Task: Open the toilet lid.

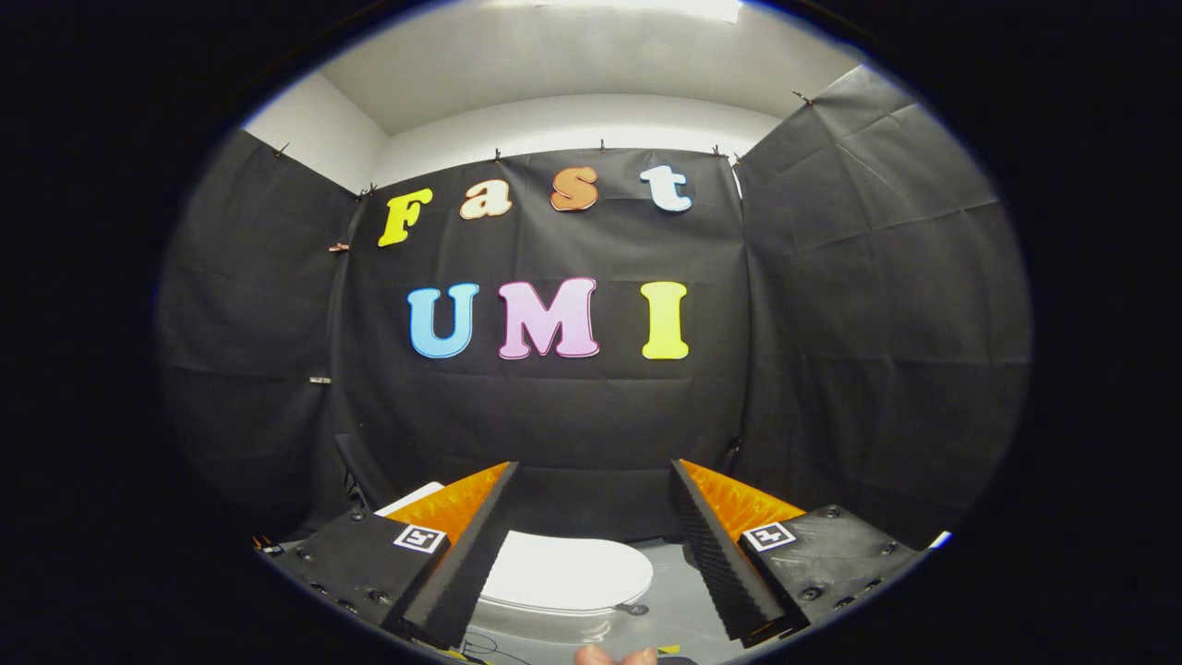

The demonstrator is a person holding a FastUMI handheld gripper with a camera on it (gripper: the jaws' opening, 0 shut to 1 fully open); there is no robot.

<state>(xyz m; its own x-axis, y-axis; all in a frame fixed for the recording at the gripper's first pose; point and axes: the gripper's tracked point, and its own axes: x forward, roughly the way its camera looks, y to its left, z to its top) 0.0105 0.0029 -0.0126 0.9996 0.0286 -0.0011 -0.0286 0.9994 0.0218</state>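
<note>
A: Where's the lid (565, 571)?
B: Closed flat on the toilet, below and just beyond the fingers (711, 545), partly behind the left one.
A: The tool (591, 476)?
B: Spread wide, holding nothing, well above it.

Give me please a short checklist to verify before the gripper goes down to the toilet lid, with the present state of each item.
1. Toilet lid is down on the bowl: ok, it lies flat and shut.
2. Gripper fingers are open: ok, they stand wide apart with nothing between them.
3. Lid lies ahead of the fingers: ok, it shows between them and below, not yet touched.
4. Front edge of the lid is free to hook: cannot tell, the left finger covers part of it.
5. Small dark object on the floor beside the lid is out of the way: cannot tell.
6. Booth wall leaves room behind for the lid to swing up: cannot tell.
</note>
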